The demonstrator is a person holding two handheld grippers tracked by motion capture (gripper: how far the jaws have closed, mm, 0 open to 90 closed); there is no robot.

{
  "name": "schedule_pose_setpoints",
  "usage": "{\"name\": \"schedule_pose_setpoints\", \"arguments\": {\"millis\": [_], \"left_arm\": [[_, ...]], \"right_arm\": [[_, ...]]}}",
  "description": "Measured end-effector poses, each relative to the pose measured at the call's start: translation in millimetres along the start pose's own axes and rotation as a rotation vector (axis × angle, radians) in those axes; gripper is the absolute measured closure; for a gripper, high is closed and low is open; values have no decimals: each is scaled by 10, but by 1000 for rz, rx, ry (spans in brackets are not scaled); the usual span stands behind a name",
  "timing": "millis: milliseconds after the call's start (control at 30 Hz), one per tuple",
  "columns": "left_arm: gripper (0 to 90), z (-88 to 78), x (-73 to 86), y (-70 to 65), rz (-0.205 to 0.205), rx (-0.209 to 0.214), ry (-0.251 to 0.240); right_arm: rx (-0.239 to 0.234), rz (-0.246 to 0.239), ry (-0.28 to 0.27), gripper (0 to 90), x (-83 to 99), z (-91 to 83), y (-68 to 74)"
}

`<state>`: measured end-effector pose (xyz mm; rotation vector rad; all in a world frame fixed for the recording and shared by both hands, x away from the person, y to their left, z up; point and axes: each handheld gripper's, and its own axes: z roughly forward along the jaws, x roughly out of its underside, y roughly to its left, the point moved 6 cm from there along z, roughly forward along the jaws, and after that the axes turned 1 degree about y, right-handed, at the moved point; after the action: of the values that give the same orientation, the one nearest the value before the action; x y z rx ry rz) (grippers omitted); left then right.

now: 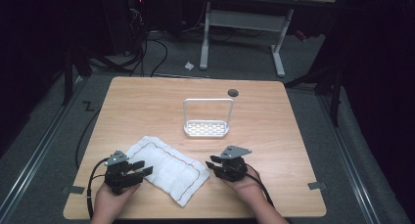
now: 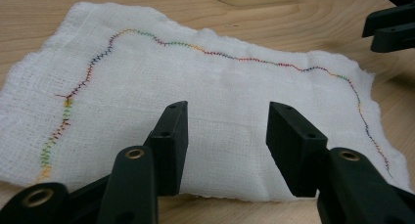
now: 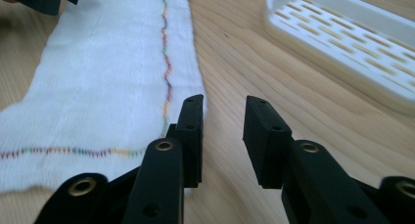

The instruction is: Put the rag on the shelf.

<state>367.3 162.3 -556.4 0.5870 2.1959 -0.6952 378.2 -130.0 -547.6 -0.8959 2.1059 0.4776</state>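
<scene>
Both claws are closing in on the white cloth (image 1: 164, 168) lying flat on the tabletop (image 1: 147, 101) — left claw (image 1: 142, 169) hovering open over its edge, right claw (image 1: 212, 165) part-open, gripping nothing — probably next pinching a corner each.

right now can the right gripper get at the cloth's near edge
Probably yes. The right gripper sits beside the cloth with its jaws apart and nothing between them, one jaw already at the cloth's edge, and only bare table around it.
</scene>
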Motion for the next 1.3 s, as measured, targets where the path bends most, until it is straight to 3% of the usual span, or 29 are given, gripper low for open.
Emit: {"name": "schedule_pose_setpoints", "arguments": {"millis": [67,233,333,367,433,667,1033,1133,1200,1267,1300], "left_arm": [[510,-4,-2,-2,-2,2,-3],[511,-20,-10,5,-5,0,-10],[512,-31,-11,15,-8,0,-14],[512,-32,-10,18,-10,0,-14],[512,-25,-7,19,-12,0,-13],[513,-6,3,-7,-8,4,-6],[512,92,35,-179,23,26,21],[512,129,34,-223,28,30,25],[513,166,34,-273,37,37,33],[535,214,46,-331,61,28,54],[547,214,46,-331,61,28,54]], "right_arm": [[-6,-3,4,724,-29,41,16],[-31,-31,63,900,-136,307,97],[-40,-22,102,900,-117,407,105],[-33,-49,121,900,-84,453,107],[-29,-50,127,900,-56,461,124],[-48,-65,132,900,18,379,201],[-129,-41,117,900,447,-101,564],[-130,-36,99,900,429,-144,578],[-105,-38,64,900,301,-152,525],[-73,-36,30,900,68,-27,388],[-73,-36,30,900,68,-27,388]]}}
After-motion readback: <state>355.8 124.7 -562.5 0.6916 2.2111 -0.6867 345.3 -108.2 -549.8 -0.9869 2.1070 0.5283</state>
